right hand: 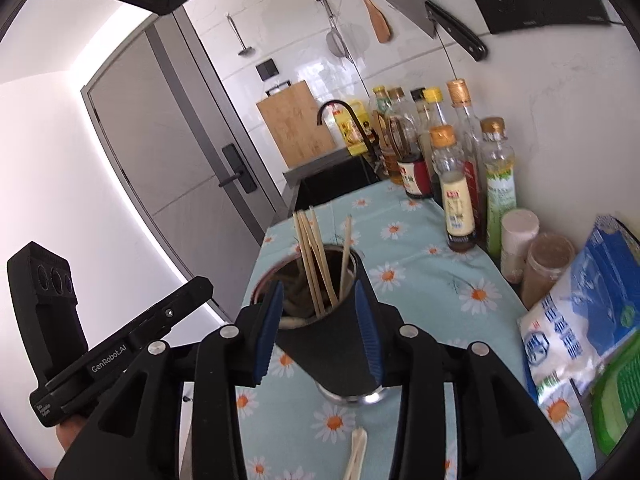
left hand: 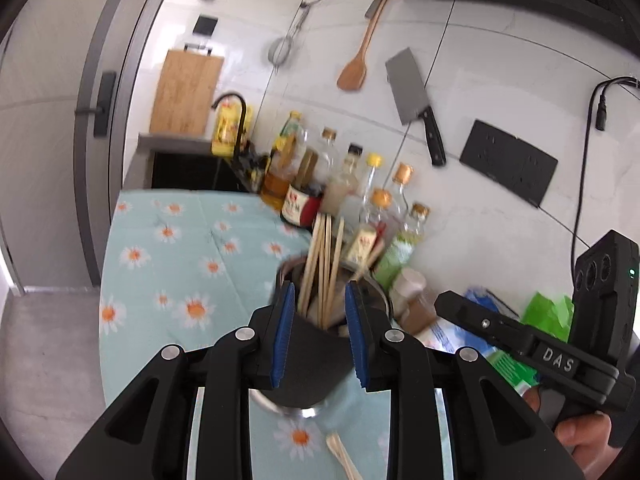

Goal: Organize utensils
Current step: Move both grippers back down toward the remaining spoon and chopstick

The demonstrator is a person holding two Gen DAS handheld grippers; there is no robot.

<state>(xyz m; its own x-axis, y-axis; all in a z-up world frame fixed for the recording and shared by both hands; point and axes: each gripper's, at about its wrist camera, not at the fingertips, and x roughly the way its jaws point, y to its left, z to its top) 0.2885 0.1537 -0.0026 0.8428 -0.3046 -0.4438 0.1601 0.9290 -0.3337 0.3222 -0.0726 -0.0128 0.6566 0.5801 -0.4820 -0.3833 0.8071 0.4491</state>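
A loose chopstick pair [right hand: 356, 456] lies nearest on the counter [left hand: 168, 248], then both the left gripper [left hand: 320, 332] and right gripper [right hand: 318, 332] spread around a cup [right hand: 336, 352] of chopsticks [right hand: 314, 260], bottles [right hand: 460, 184] along the counter's far edge.

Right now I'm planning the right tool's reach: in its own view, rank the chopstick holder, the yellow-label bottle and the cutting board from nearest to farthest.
1. Chopstick holder, straight ahead of the right tool.
2. Yellow-label bottle, ahead right.
3. Cutting board, far back by the sink.
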